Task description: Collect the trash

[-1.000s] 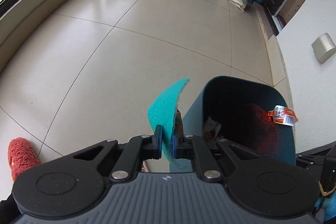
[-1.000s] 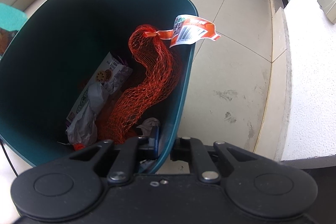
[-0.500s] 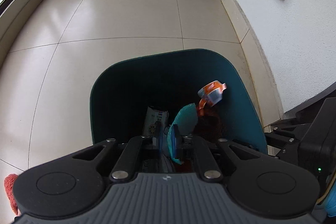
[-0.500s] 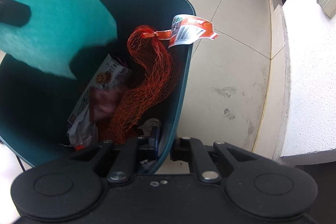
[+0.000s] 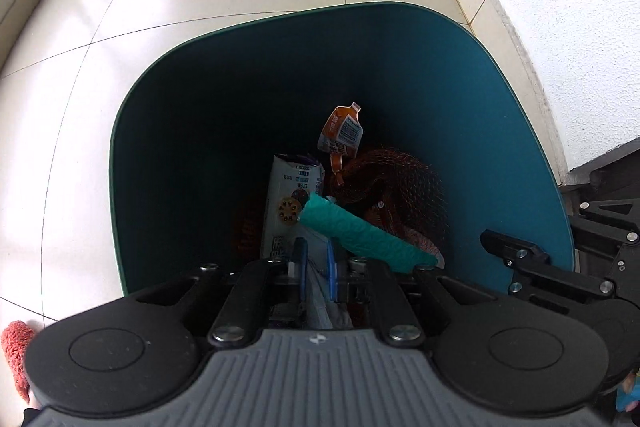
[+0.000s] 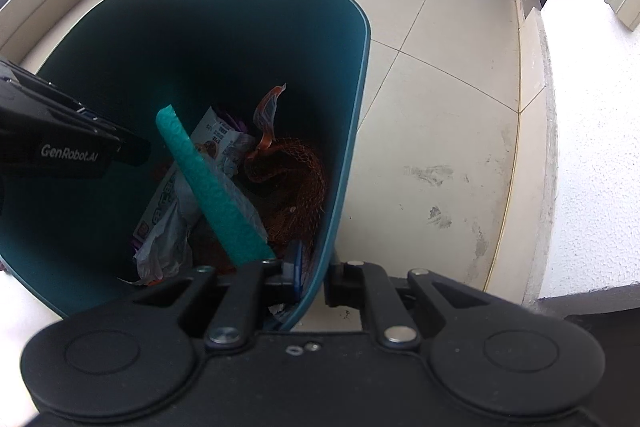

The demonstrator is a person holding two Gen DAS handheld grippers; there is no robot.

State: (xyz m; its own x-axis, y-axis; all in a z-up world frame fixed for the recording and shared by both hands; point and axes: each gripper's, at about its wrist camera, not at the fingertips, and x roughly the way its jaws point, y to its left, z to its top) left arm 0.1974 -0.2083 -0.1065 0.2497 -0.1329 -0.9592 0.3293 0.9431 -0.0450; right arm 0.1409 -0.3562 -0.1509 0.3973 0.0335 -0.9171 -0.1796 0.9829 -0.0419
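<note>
Trash bin (image 6: 352,75) is gripped at its rim by the right claw (image 6: 316,277). A teal sponge sheet (image 5: 360,237) lies inside, released; the left claw (image 5: 316,263), narrowly parted and empty, should withdraw next.

"GenRobot.AI" stands in white on the black body of the left claw (image 6: 132,149).
</note>
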